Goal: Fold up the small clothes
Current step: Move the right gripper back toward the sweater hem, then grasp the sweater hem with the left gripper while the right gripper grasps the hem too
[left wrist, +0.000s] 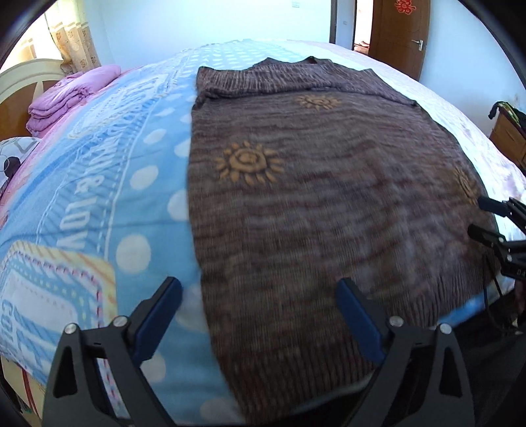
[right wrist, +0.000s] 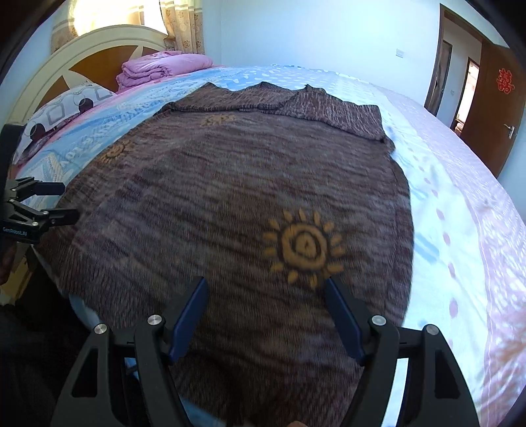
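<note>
While brown sweater (left wrist: 312,197) lies flat on bed (left wrist: 98,184), L gripper (left wrist: 259,305) & R gripper (right wrist: 266,302) hover over it, both spread wide, empty.

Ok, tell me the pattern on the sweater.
Brown streaked knit sweater with orange sun motifs, clearest in the right wrist view.

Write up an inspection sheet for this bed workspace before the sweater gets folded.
Surface: bed under a blue dotted printed cover, pale pink-patterned toward the door side.
Job's things: brown knit sweater with orange sun motifs, spread flat, sleeves folded in across the top, hem at the near edge.
Clutter: folded purple blanket and patterned pillow by the headboard.
Grippers: left gripper open above the sweater's left hem edge; right gripper open above the hem, nothing between the jaws.
Cables: thin dark cable hanging beside the right gripper.
Surroundings: curtained window, wooden door open.
</note>
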`<state>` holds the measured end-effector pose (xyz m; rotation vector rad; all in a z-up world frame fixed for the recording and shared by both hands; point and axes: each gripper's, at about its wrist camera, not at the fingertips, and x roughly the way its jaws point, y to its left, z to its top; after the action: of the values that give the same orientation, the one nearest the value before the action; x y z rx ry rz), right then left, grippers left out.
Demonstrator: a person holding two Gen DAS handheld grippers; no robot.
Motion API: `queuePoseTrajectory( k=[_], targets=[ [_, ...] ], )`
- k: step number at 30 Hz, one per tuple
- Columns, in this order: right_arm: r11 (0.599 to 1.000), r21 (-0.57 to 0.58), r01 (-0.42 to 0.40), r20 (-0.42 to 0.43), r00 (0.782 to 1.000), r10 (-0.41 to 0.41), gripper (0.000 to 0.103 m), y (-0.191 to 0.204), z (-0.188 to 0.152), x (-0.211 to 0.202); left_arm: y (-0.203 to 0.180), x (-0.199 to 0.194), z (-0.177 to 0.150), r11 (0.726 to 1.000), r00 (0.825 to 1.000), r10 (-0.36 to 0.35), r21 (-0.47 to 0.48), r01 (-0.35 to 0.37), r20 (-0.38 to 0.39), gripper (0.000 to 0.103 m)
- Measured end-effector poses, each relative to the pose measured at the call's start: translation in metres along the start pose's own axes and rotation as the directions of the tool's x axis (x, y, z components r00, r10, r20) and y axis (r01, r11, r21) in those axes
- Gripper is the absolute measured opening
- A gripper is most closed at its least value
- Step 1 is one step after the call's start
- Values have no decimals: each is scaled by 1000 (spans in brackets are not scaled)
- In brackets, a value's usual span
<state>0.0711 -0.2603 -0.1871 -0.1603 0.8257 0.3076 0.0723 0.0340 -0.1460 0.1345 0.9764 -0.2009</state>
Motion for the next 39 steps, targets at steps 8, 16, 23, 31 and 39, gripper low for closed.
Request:
queuePoseTrajectory(
  k=[8,16,23,31,39],
  targets=[
    [999,43,3,-40,999,-1,74,-9,-20,-13,16,-17,-21,986,991,-136,-101,135,-7,75],
    [992,130,-12,-19,1000,14,74,-28,-26,-21,24,-18,-29,973,987,-159,-171,157,-3,47],
    [990,142,13,-30,1000,-8,74,-33,-30,-28,25,-19,-27,970,984,-176,-172,173,-4,11],
    [971,238,18,-62,998,-3,74,-55,-45,-40,26,-20,-27,974,987,-161,-164,159,-3,16],
    [964,266,-17,-67,997,36,72,-55,-55,-37,19,-17,-29,977,985,-170,-129,170,6,49]
  ],
)
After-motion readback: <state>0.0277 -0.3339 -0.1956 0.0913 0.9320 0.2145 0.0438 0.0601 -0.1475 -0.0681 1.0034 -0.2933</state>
